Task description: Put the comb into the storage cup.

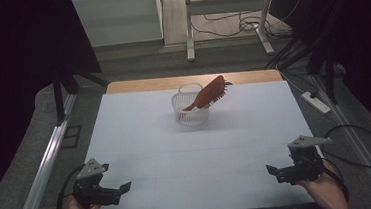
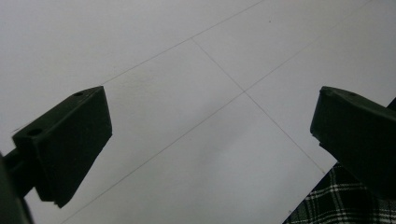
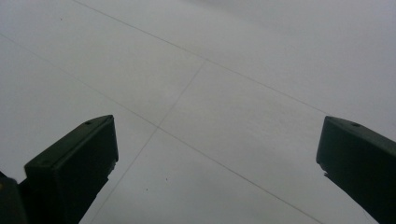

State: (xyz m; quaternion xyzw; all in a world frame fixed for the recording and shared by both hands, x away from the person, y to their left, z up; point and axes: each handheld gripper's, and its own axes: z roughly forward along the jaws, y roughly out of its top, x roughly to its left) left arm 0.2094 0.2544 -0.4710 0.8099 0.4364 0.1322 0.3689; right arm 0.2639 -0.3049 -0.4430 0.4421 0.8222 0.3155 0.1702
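Observation:
A small white basket (image 1: 190,109) stands on the white table (image 1: 141,138), toward the far middle. A reddish-brown hairbrush (image 1: 210,93) leans in it, its bristled head sticking out over the right rim. My left gripper (image 1: 115,178) rests at the near left corner, well apart from the basket. In the left gripper view it (image 2: 210,135) is open over bare tabletop. My right gripper (image 1: 281,160) sits at the near right corner. Its own view shows it (image 3: 217,158) open too, with nothing between the jaws.
A wooden strip (image 1: 147,84) borders the table's far edge. A power strip (image 1: 316,102) and cables (image 1: 362,145) lie on the floor to the right, and a metal rail (image 1: 47,160) runs along the left. Checked cloth (image 2: 322,205) shows past the table's near edge.

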